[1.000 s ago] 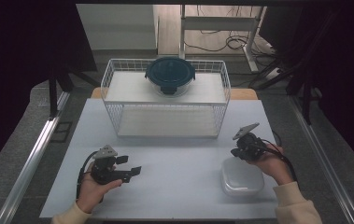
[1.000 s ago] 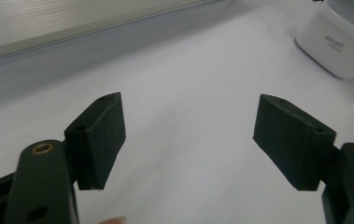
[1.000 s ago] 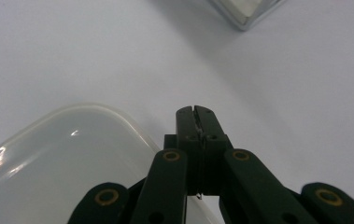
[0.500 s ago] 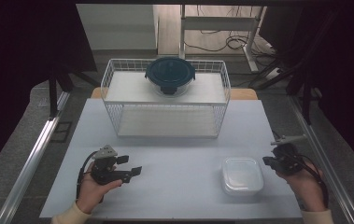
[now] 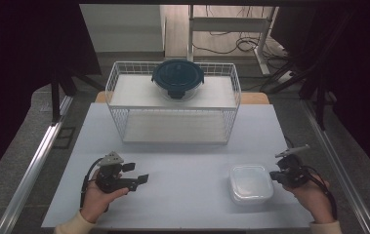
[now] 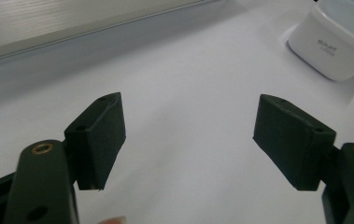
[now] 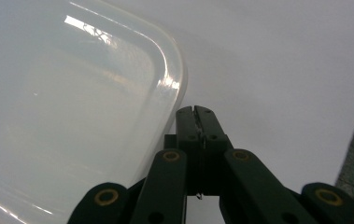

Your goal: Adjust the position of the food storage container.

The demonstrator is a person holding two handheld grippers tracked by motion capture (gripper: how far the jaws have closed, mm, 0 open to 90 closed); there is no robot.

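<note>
High view shows a person's two hands on a white table (image 5: 182, 195), each with a pair of tongs. The right tongs (image 5: 276, 174) sit just to the right of a white plastic box with a clear lid (image 5: 251, 183), level with its right edge. In the right gripper view those jaws are pressed together with nothing between them, and their tips (image 7: 196, 122) lie right beside the box's rounded corner (image 7: 165, 88), very near it or perhaps touching; I cannot tell which. The left tongs (image 5: 136, 174) rest well to the left of the box, with the open table between. Their jaws stand apart and hold nothing, as the left gripper view makes plain, with the two pads (image 6: 97, 140) wide of each other and the box (image 6: 333, 46) far ahead and to the right of them.

Beyond both tongs stands a white wire rack (image 5: 173, 105), and a round glass bowl with a dark blue lid (image 5: 177, 80) sits on its upper shelf.

As for progress, the box lies flat on the table and is not gripped by either pair. If the work is to move the box, perhaps to the rack, then little is done as yet: the right tongs would need to open and take hold, or push, and the carrying is all still ahead.
</note>
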